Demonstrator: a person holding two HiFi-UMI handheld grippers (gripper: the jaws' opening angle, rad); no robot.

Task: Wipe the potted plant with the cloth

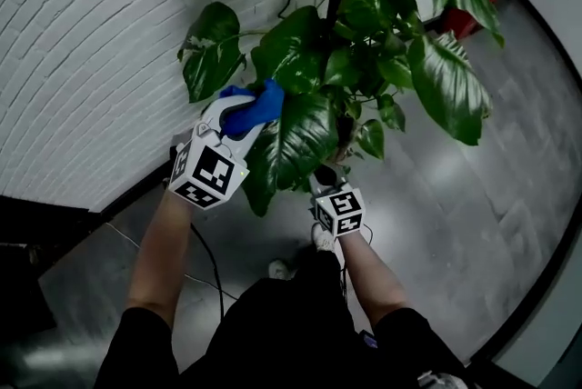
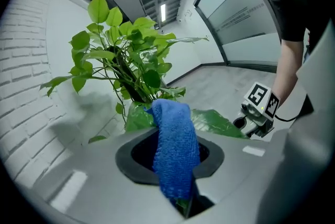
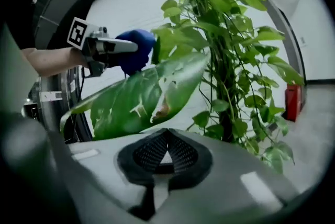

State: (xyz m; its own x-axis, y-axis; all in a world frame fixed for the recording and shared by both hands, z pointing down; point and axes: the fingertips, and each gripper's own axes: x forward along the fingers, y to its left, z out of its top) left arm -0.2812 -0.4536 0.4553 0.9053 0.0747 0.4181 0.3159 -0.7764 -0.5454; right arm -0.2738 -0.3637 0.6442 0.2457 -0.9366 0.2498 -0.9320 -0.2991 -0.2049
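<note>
White brick wall backs the potted plant [image 1: 364, 5]. Left tongs [image 1: 247, 113] clamp the soft blue cloth [image 1: 265, 96] against a broad leaf [image 1: 300, 137]. Right tongs [image 1: 325, 175], closed and empty, sit just below. The leaf probably tears easily and is best supported from underneath.

The head view looks steeply down from above on the potted plant [image 1: 364, 5]. The cameras riding the left gripper [image 2: 175, 139] and the right gripper [image 3: 166, 133] face each other at close range across one large leaf [image 3: 146, 97], which all three views share.
</note>
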